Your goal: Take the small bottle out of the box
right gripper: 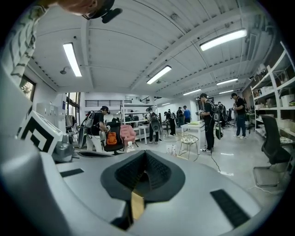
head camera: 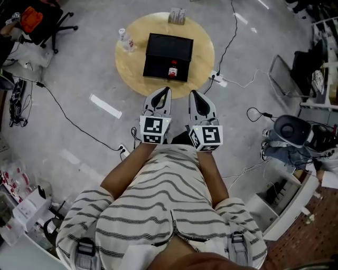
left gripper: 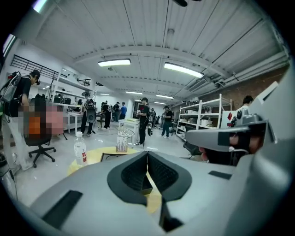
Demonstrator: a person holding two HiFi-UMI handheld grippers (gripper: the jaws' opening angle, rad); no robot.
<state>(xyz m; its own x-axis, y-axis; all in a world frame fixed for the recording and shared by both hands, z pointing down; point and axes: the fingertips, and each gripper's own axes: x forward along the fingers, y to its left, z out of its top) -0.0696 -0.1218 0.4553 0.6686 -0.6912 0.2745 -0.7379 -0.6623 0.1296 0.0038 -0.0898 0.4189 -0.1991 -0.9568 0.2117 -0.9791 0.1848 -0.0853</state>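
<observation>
A black box (head camera: 168, 56) sits on a round wooden table (head camera: 132, 68) ahead of me. The small bottle (head camera: 172, 70), with a red label, is in the box by its near edge. My left gripper (head camera: 167, 89) and right gripper (head camera: 192, 93) are held side by side just short of the table, both pointing at the box. Each is shut with nothing between its jaws. In the left gripper view the left gripper (left gripper: 147, 154) meets at the tip, with the box (left gripper: 113, 156) low behind it. The right gripper (right gripper: 146, 153) is likewise pressed together in its own view.
A clear water bottle (head camera: 125, 41) stands on the table's left side and a small rack (head camera: 177, 16) at its far edge. Cables and a power strip (head camera: 219, 80) lie on the floor around it. An office chair (head camera: 42, 23) is far left. People stand in the background.
</observation>
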